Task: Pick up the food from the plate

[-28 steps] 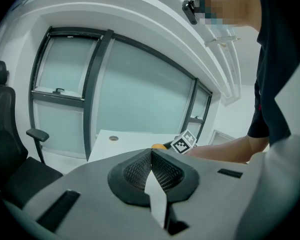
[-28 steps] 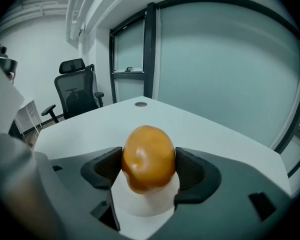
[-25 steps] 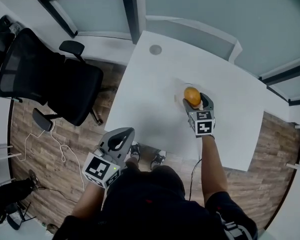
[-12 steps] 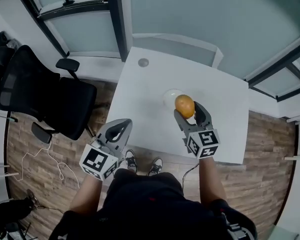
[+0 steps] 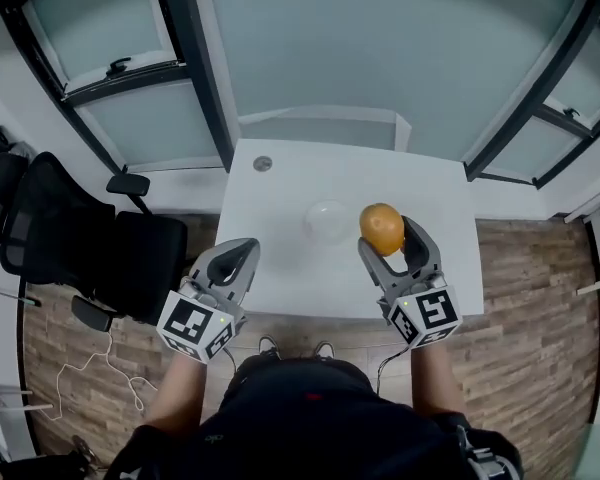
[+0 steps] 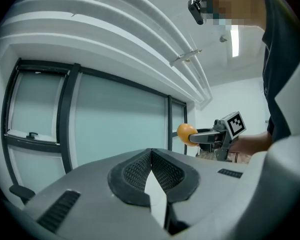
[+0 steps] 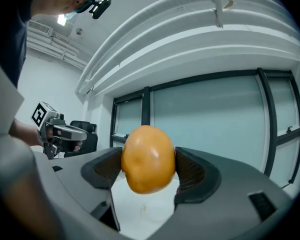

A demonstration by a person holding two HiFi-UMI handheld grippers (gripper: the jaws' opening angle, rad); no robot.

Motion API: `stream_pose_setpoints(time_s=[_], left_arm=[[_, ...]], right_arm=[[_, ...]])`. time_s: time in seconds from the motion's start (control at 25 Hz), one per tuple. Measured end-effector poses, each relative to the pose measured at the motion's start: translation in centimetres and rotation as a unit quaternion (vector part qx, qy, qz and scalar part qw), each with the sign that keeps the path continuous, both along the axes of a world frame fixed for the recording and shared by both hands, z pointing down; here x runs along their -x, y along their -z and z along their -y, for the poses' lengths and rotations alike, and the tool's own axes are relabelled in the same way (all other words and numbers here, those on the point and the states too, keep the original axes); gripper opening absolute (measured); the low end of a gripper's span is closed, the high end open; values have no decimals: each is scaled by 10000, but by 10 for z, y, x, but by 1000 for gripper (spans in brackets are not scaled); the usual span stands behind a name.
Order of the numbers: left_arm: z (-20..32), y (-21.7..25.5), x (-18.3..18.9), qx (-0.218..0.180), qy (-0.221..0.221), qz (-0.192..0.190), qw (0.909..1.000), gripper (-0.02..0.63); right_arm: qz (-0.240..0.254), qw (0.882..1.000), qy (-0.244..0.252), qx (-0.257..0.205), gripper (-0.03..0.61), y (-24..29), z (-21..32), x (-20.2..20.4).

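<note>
Lifted clear within the last second, the orange point(image 5: 382, 228) now hangs above the white table point(image 5: 280, 278) at centre-right of the head view, where a second ago it sat low over the clear glass plate point(image 5: 314, 211). The right gripper point(image 5: 389, 238) has its two dark pads pressed against opposite sides of the fruit, which bulges well past them in that gripper's own view point(image 7: 148, 159). The plate lies bare just left of the orange in the frame, near the table's middle.

The left gripper point(image 5: 240, 253) waits at lower left, over the table's near edge, its jaws drawn together on nothing point(image 6: 150, 166) (its camera catches the orange point(image 6: 186, 132) across the way, at centre-right). A black office chair point(image 5: 90, 248) stands on the wood floor at the far left.

The pick-up step looks essentially done: the food is off the plate and held. What remains appears to be keeping the squeeze steady on a round, smooth fruit that could roll out of the pads, and carrying it level.
</note>
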State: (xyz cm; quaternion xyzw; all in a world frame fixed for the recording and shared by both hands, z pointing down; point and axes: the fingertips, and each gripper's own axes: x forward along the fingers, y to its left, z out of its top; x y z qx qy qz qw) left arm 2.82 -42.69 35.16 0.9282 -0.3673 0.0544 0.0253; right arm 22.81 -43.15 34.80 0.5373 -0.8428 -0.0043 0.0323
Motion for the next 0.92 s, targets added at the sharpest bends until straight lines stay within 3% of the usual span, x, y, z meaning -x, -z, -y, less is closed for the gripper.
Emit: stream_pose_setpoints(time_s=[0.32,0.92], left_arm=[[-6,15,-21,-134,-288,13,9995,20],[-1,10,-12,-97,-297,-39,9995,20]], right_arm=[[24,9995,-221,-239,347,24,-21,-16],[-159,9993,-219,-251,347,26,-15,-2]])
